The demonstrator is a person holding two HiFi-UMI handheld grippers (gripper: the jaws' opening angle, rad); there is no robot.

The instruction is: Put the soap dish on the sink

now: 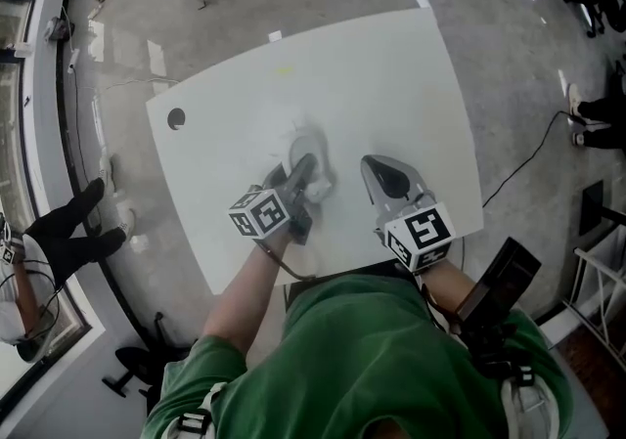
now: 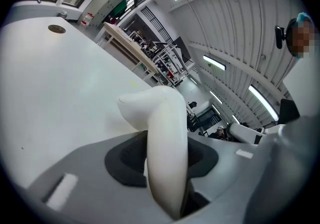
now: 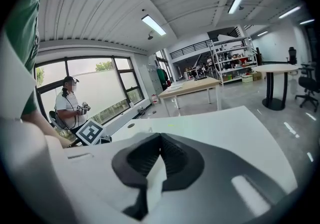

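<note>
A white soap dish hangs just over the white table, near its front edge. My left gripper is shut on it. In the left gripper view the dish's curved white rim stands up between the two black pads, which press on it from both sides. My right gripper is a little to the right of the dish, apart from it and low over the table. Its black pads meet at the tips with nothing between them. No sink shows in any view.
A round cable hole sits near the table's far left corner. A black cable runs across the floor on the right. A second person stands by the windows at the left, holding grippers. Workbenches and shelves stand farther back.
</note>
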